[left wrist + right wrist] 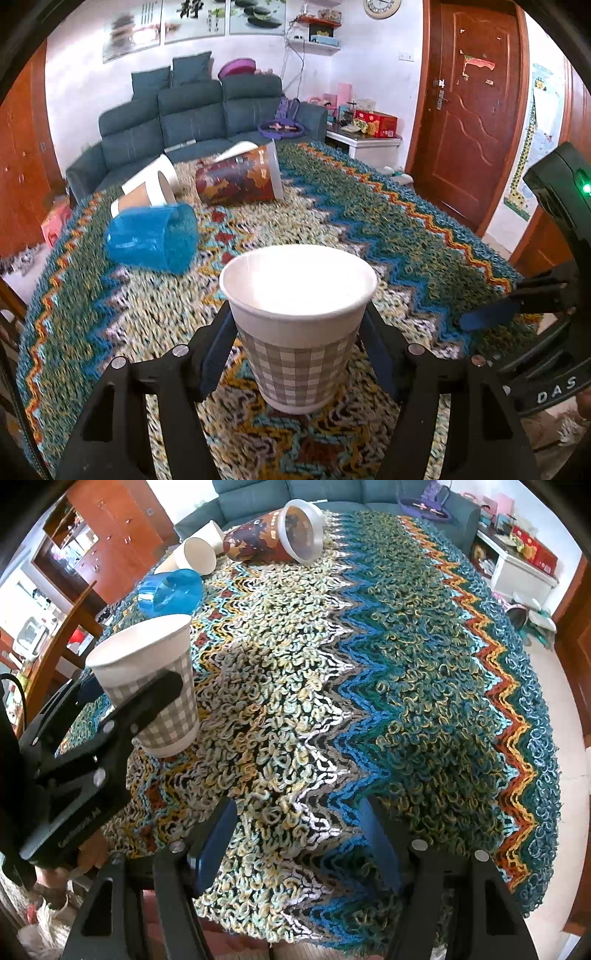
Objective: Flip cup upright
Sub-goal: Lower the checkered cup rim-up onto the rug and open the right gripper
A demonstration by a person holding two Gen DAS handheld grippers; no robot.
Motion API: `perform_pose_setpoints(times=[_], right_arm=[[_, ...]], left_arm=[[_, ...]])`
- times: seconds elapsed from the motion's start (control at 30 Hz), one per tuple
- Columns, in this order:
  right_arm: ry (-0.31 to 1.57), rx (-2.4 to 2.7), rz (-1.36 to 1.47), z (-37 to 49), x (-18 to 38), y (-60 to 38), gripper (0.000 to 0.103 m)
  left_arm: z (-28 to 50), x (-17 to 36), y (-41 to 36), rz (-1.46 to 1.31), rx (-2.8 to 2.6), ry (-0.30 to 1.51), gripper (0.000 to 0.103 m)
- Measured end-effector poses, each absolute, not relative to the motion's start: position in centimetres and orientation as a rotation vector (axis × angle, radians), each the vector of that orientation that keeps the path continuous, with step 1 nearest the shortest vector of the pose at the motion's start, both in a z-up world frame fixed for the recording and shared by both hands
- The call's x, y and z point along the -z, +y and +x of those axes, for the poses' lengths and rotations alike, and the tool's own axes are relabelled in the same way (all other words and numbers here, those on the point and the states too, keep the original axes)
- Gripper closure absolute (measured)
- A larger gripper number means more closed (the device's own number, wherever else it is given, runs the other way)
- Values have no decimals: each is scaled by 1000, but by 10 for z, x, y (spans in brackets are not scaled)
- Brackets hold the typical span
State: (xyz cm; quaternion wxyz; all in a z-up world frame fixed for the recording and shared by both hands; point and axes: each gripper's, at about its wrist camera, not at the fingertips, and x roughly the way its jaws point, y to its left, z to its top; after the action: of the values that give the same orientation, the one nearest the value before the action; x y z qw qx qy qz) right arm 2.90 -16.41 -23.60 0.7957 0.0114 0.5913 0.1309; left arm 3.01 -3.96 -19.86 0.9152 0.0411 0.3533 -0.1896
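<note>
Both left tool (297,354) fingers flank the upright checked cup (297,332).

A big blue sofa (192,110) sits by the white wall (373,74); a brown wooden door (472,110) is on the right; pictures (192,22) and a round clock (382,7) hang up high.

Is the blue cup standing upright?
No, the blue cup lies on its side on the rug.

White paper cup with grey-checked band (297,347) – shaggy zigzag woven cloth (369,686) in teal, blue, orange, cream – translucent blue plastic cup (153,238).
</note>
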Motion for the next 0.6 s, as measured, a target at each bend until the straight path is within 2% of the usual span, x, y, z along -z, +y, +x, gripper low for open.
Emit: perform_pose_setpoints(times=[0.1,0.17,0.37,0.6], right_arm=[[1268,-285,21,28,235,-163,33],[1267,-286,19,27,234,-162,34],[1260,-295,15,21,230,-162,33],[1236,-319,-3,14,220,-157,33]], left_arm=[[28,202,-40,83,397,773,32],[25,203,-40,94,393,787,20],[22,200,-32,61,374,823,9],[10,184,-26,72,359,820,7]])
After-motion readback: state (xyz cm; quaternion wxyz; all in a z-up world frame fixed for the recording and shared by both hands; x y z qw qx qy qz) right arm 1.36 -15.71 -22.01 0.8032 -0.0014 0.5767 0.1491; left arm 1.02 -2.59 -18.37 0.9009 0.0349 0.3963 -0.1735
